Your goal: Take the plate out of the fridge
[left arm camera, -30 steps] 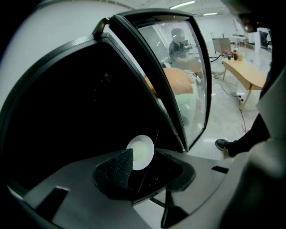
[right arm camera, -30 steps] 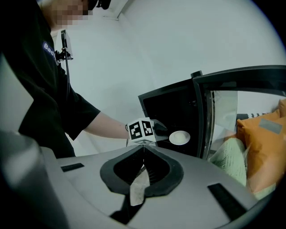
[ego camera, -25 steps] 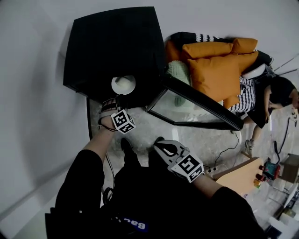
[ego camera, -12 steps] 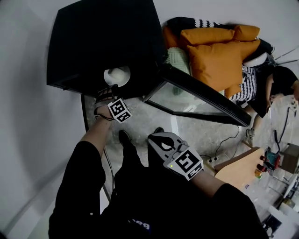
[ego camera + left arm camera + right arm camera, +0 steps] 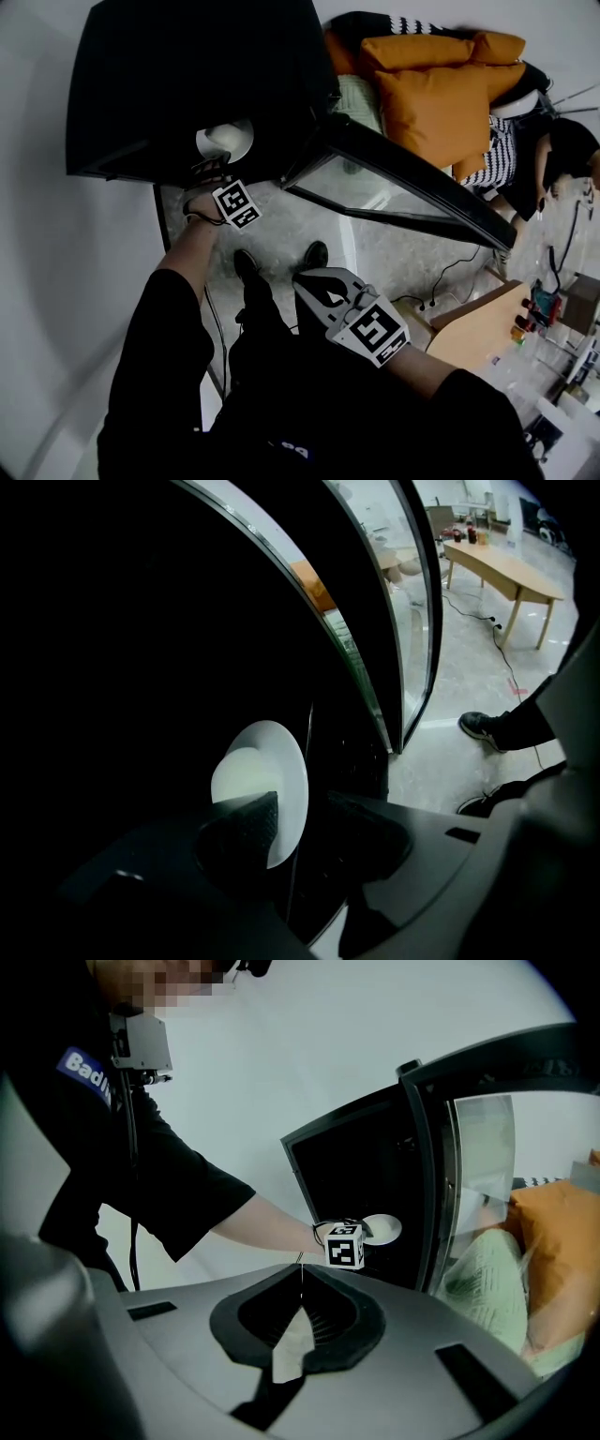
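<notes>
While the left gripper point(image 5: 300, 822) pinches just the rim of the plate point(image 5: 253, 771) in its fingers at the fridge point(image 5: 187, 75) mouth (the right gripper point(image 5: 300, 1274) hangs back, fingers pressed together, empty), so thin a hold may let it tip, slip free or clip the door point(image 5: 394, 192).

The plate point(image 5: 225, 141) lies in the fridge point(image 5: 187, 75) at far left, its near rim between the jaws of the left gripper point(image 5: 214, 171), the door point(image 5: 394, 192) open rightward, the right gripper point(image 5: 323, 291) nearer, well apart.
</notes>
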